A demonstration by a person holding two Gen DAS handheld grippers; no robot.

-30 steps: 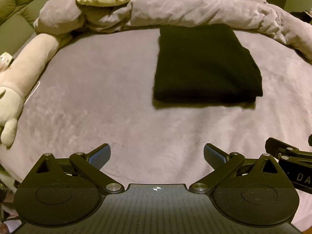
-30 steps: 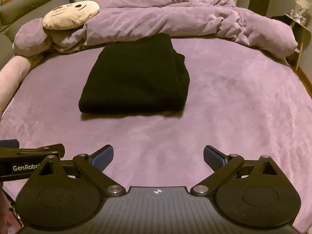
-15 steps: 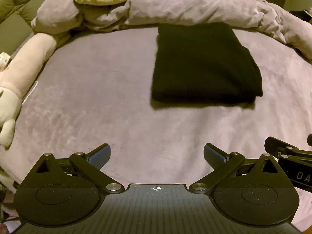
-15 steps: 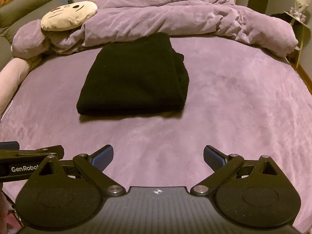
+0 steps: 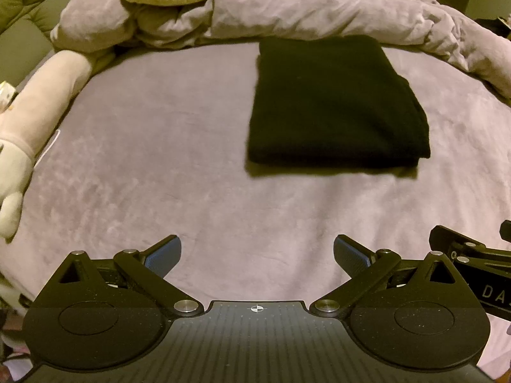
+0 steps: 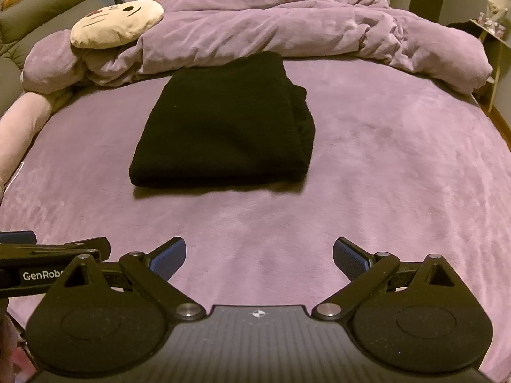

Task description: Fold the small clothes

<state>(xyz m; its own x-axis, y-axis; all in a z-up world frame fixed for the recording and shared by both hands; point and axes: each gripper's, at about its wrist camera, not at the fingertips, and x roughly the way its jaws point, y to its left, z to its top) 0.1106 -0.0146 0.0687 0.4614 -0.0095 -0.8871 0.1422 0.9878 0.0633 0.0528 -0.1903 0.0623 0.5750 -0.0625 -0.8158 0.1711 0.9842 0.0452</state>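
The left gripper (image 5: 257,253) and right gripper (image 6: 259,253) hover side by side, jaws spread wide, holding nothing. Well ahead, the black garment (image 6: 223,127) lies on the purple bed cover (image 6: 399,166), folded into a thick, neat rectangle, its far edge near the rumpled duvet (image 6: 287,22).

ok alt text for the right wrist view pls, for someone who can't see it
A black garment lies folded into a neat rectangle on a purple bed, untouched. The right gripper hangs open and empty in the foreground, short of it. Behind the garment are a bunched purple duvet and a cream plush face cushion.
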